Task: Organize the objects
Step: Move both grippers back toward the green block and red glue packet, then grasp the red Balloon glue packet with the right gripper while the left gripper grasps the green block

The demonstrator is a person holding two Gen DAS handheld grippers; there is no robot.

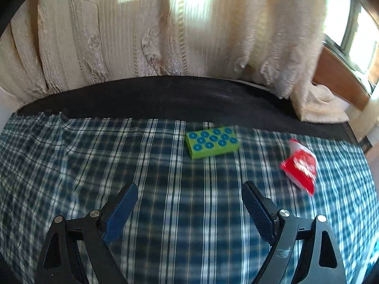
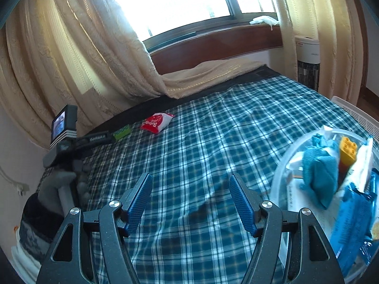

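Plaid-covered bed (image 2: 213, 123), cream curtains (image 2: 71, 54), bright window (image 2: 170, 0) (wooden sill), white heater (image 2: 307, 61).

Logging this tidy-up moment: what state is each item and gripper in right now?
Green toy brick with blue studs: lying flat on the plaid bedsheet.
Red-and-white snack packet: lying loose on it.
Clear plastic tub: filled with items.
Left gripper: open, empty.
Right gripper: open, empty.
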